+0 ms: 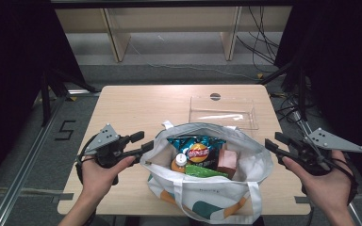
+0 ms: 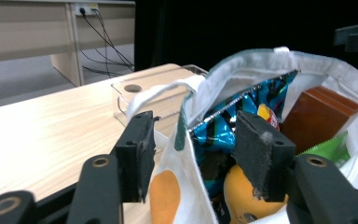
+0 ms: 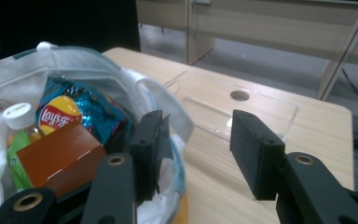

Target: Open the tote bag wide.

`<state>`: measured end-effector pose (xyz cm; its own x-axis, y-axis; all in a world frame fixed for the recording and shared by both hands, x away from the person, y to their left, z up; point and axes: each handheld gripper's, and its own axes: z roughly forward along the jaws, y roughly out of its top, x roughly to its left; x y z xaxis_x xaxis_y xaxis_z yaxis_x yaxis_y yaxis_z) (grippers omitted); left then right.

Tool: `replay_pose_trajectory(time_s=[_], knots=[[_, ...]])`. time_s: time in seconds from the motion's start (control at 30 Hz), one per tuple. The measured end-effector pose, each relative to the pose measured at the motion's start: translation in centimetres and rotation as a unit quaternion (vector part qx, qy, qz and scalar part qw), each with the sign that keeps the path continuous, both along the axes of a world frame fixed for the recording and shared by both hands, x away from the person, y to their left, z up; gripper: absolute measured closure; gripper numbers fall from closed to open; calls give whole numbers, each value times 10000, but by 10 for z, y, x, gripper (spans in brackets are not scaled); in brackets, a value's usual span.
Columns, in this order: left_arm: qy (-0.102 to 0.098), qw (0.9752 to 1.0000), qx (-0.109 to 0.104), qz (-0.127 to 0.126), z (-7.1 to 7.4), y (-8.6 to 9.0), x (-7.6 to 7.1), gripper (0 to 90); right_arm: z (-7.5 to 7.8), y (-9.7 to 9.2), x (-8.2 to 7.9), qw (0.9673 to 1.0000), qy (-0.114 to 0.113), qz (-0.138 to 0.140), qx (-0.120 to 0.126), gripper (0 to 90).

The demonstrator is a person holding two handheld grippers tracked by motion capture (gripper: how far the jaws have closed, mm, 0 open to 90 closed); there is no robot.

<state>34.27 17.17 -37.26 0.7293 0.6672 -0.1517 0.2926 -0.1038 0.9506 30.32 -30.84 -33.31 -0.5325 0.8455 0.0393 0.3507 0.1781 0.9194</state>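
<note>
Two grippers flanking an open tote bag at the near middle of the surface.

Left gripper at the bag's left rim, fingers wide, rim cloth between them but not clamped; right gripper just beside the right rim, fingers wide and empty. Inside: chip bag, bottle, brown box, green packet. Clear tray behind. Likely soft, limp cloth, weighted by contents; best taken at rim or handle, not the sagging wall.
</note>
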Motion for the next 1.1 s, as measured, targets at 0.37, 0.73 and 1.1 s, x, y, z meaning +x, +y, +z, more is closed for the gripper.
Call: replay_pose_trajectory(time_s=[0.37,0.73,1.1], knots=[[-14,9996,191,-192,-6,-12,18,610,-13,6,5,9987,348,213,-306,626],[-70,9982,550,-234,-6,-20,21,783,-19,12,10,9973,251,340,-595,785],[-58,9981,574,-230,-10,-17,20,756,-17,15,11,9967,315,335,-671,786]])
